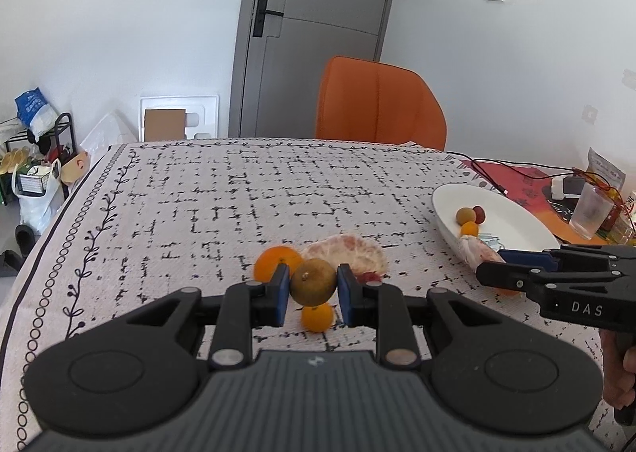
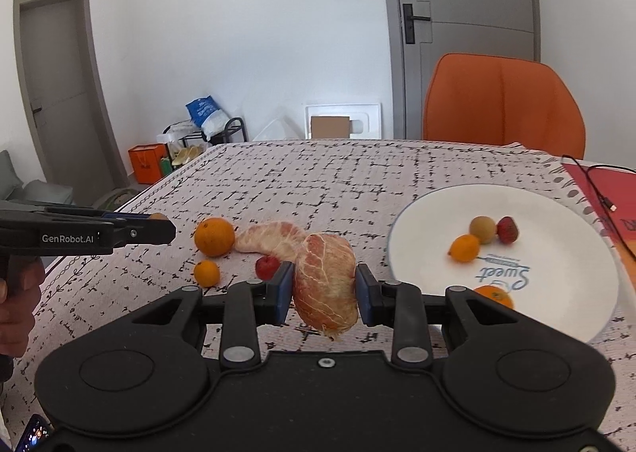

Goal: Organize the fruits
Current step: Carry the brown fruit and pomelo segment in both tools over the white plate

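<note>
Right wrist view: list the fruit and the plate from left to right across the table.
Large orange → small orange → red fruit → held pomelo piece in the right gripper → white plate.

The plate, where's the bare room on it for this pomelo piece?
The plate's near and left parts lie bare. It is crowded at the middle: small orange, brown fruit, red fruit. Another orange sits at the near rim.
</note>
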